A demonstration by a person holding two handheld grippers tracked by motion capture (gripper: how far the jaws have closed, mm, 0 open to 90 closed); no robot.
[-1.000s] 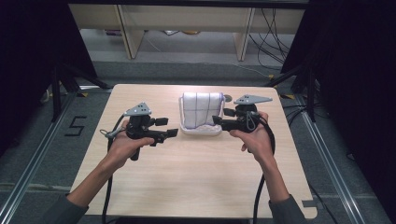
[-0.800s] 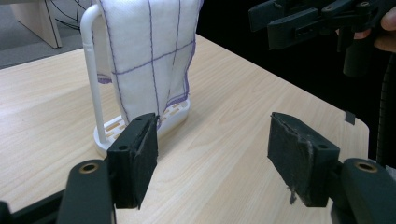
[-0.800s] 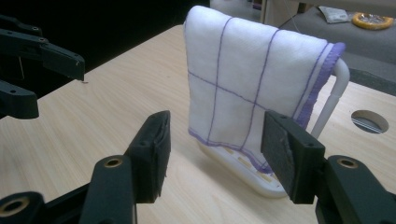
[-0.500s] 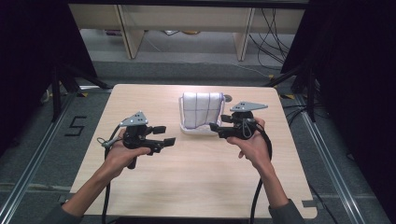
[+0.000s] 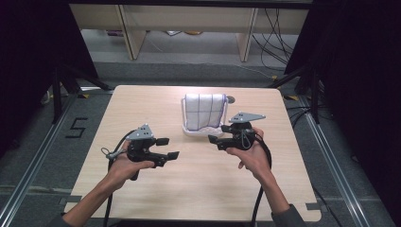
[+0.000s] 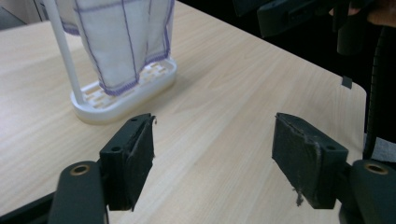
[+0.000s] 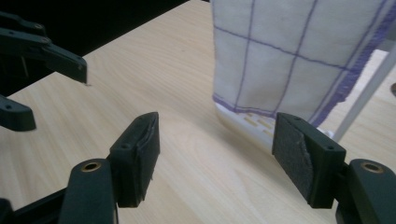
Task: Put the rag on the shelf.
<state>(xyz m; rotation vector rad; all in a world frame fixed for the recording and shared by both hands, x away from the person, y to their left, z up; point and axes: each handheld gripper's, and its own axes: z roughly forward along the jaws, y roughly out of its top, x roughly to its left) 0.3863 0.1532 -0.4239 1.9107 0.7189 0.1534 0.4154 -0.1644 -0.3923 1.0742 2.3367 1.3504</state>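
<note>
Soft checked cloth point(image 5: 204, 109) on a smooth white plastic rack point(image 5: 201, 132); matt pale wood-grain table point(image 5: 142, 104).

Pale wood-grain surface point(image 5: 156, 189) with rounded corners, standing on a grey floor point(image 5: 38, 156). Toward the far edge, right of centre, a white slotted rack base point(image 5: 201, 133), oval, resting flat on the wood. Rising from it, thin white uprights carrying a white cloth point(image 5: 204, 109) with purple grid lines, hem hanging just above the base. Close behind the rack, a small dark round object point(image 5: 231, 99), too small to identify.
</note>
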